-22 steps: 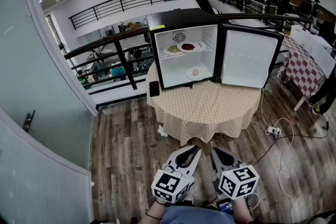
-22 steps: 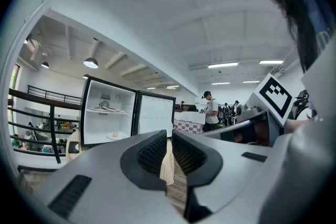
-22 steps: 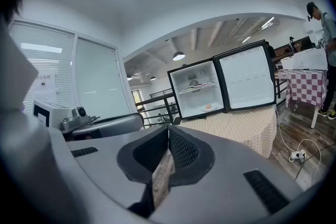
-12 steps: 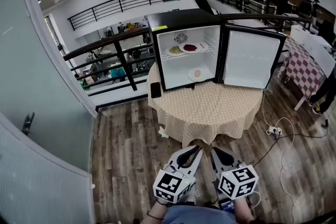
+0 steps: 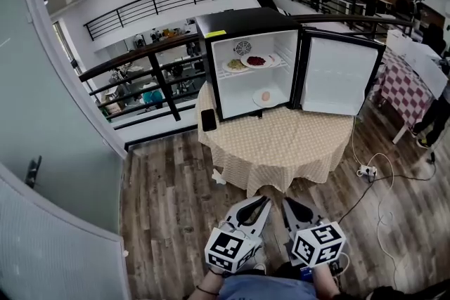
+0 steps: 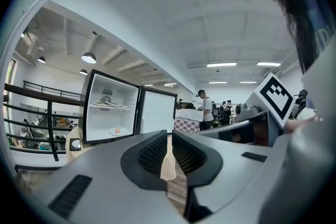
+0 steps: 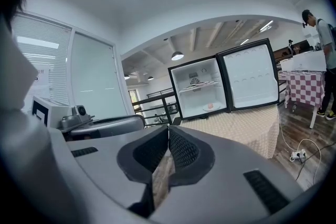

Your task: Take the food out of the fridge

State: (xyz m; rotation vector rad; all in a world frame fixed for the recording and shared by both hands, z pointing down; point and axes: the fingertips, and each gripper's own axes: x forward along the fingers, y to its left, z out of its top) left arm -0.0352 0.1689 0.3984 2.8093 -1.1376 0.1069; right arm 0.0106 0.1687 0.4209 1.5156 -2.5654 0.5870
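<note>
A black mini fridge (image 5: 242, 22) stands on a round table (image 5: 281, 144) with a checked cloth, its door (image 5: 334, 77) swung open to the right. On the upper shelf lie two plates, one with greenish food (image 5: 235, 65) and one with red food (image 5: 260, 61). A plate with a pinkish piece (image 5: 266, 96) sits on the fridge floor. My left gripper (image 5: 264, 200) and right gripper (image 5: 287, 201) hang side by side over the wooden floor, well short of the table. Both are shut with nothing between the jaws. The fridge (image 6: 110, 113) (image 7: 202, 89) shows far ahead in both gripper views.
A black phone-like slab (image 5: 208, 120) lies at the table's left edge. A black railing (image 5: 140, 60) runs behind the table. A power strip with cables (image 5: 367, 171) lies on the floor at right, near a red-checked table (image 5: 411, 91). A glass wall (image 5: 42, 116) stands at left.
The head view has drifted slightly, so the fridge and table sit a little nearer. Both grippers keep their place and stay shut.
</note>
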